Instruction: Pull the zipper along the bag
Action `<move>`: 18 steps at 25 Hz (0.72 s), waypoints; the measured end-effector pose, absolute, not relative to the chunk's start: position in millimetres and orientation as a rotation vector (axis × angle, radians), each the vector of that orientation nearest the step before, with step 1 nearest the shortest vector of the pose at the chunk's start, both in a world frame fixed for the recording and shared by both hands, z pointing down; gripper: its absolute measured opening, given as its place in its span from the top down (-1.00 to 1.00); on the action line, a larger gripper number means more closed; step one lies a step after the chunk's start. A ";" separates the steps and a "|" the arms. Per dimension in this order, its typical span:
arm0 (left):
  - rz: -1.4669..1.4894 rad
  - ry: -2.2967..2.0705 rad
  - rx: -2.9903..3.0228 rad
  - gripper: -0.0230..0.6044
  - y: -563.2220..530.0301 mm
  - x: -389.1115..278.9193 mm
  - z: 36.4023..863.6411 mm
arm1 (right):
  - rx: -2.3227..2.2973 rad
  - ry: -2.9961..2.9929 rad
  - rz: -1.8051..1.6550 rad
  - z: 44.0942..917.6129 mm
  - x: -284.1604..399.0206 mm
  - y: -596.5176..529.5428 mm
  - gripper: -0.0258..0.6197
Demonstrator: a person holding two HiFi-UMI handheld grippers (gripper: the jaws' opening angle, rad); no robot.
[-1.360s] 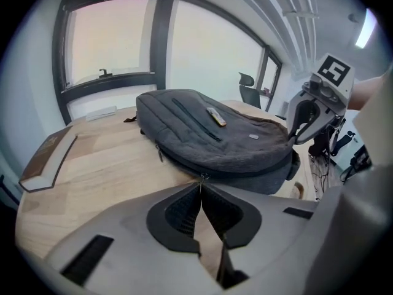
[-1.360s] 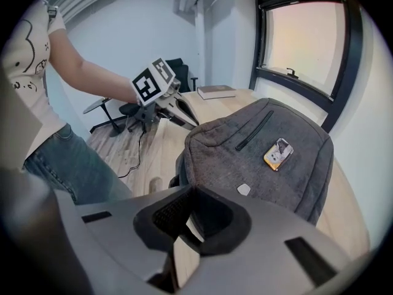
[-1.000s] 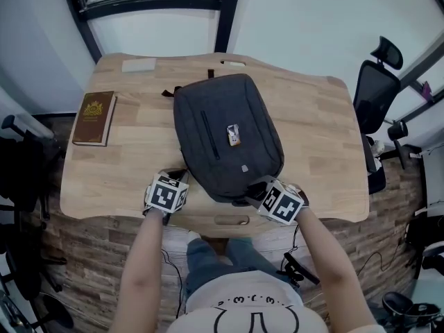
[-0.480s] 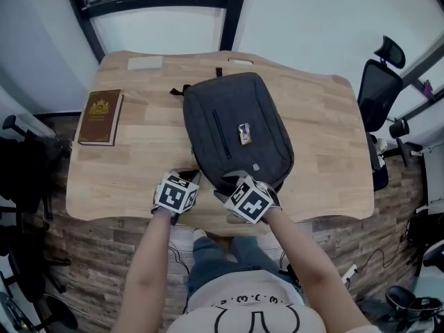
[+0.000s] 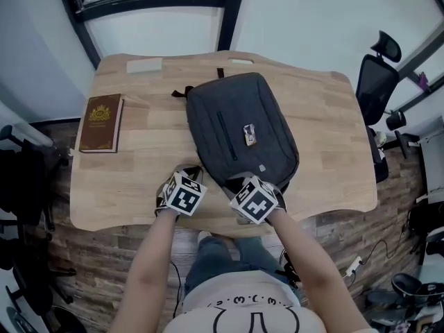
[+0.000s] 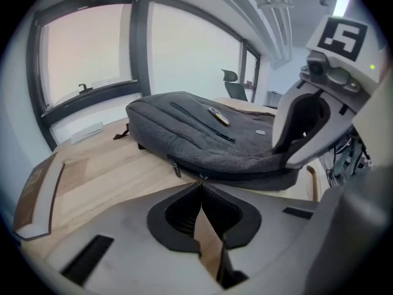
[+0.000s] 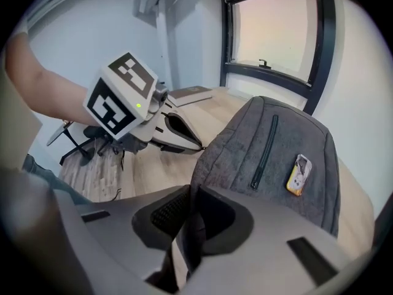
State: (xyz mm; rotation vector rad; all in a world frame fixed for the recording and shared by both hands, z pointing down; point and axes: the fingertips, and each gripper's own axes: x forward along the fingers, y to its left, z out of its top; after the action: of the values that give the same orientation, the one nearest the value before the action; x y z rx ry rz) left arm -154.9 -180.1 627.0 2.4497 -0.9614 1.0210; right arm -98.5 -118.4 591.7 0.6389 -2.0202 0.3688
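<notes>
A dark grey backpack (image 5: 239,134) lies flat on the wooden table (image 5: 326,137), with a small yellow tag (image 5: 249,134) on top. My left gripper (image 5: 194,175) is at the bag's near left edge. Its jaws are shut, with the small metal ring of the zipper pull (image 6: 201,177) right at their tips. A second pull (image 6: 176,168) hangs just to the left along the zip. My right gripper (image 7: 191,192) is at the bag's near edge, close beside the left one. Its jaws have just been closing, and the bag's grey fabric (image 7: 258,146) is pinched between them.
A brown book (image 5: 100,122) lies at the table's left side, and a small white pad (image 5: 143,64) sits at the far left corner. A black office chair (image 5: 374,82) stands to the right of the table. Window frames run behind the table.
My right gripper has slid left along the bag's near edge, from the right corner to just beside the left gripper. The left gripper has stayed where it was.
</notes>
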 end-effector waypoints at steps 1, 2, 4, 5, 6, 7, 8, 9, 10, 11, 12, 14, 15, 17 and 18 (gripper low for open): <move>1.018 -0.983 2.441 0.87 -188.1 -158.9 627.9 | 0.641 -2.022 0.370 592.5 -99.9 -118.2 0.62; 1.024 -0.999 2.437 0.87 -196.7 -163.3 628.4 | 0.641 -2.020 0.377 593.4 -101.0 -117.2 0.62; 1.066 -1.010 2.450 0.86 -213.4 -170.7 628.2 | 0.640 -2.016 0.401 593.1 -102.5 -114.9 0.62; 1.094 -1.006 2.463 0.86 -220.2 -172.9 627.8 | 0.643 -2.020 0.412 591.4 -103.5 -114.7 0.62; 1.121 -0.998 2.478 0.86 -225.3 -174.2 627.7 | 0.651 -2.026 0.422 589.1 -104.9 -115.3 0.62; 1.143 -0.993 2.490 0.86 -229.0 -175.2 628.0 | 0.664 -2.035 0.434 587.1 -107.2 -116.5 0.62; 1.152 -0.995 2.494 0.86 -232.0 -176.3 628.9 | 0.678 -2.045 0.448 586.3 -110.7 -118.2 0.62; 1.144 -1.006 2.486 0.86 -234.9 -177.9 630.0 | 0.691 -2.054 0.461 586.7 -115.5 -120.3 0.62; 1.120 -1.021 2.466 0.86 -238.2 -180.2 631.0 | 0.704 -2.066 0.472 587.6 -121.6 -122.9 0.62; 1.091 -1.040 2.441 0.86 -242.1 -183.4 631.3 | 0.717 -2.083 0.483 588.2 -128.5 -126.0 0.61; 1.072 -1.060 2.422 0.86 -246.7 -187.4 631.1 | 0.732 -2.105 0.494 587.9 -135.5 -129.1 0.59; 1.084 -1.094 2.416 0.87 -257.8 -196.5 629.7 | 0.758 -2.156 0.500 585.0 -147.0 -134.2 0.54; 1.107 -1.107 2.421 0.87 -264.1 -201.0 629.2 | 0.769 -2.178 0.492 582.7 -150.2 -135.8 0.50; 1.131 -1.135 2.410 0.87 -277.3 -210.1 628.6 | 0.791 -2.209 0.478 576.0 -151.5 -137.9 0.34; 1.127 -1.155 2.394 0.86 -283.9 -214.2 628.2 | 0.806 -2.217 0.477 572.1 -149.5 -139.1 0.29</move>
State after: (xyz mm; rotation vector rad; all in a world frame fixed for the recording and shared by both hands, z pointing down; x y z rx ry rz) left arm -214.2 -283.9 628.2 2.3940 -1.1546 1.1267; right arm -149.5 -139.1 572.1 0.8057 -2.2165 0.4766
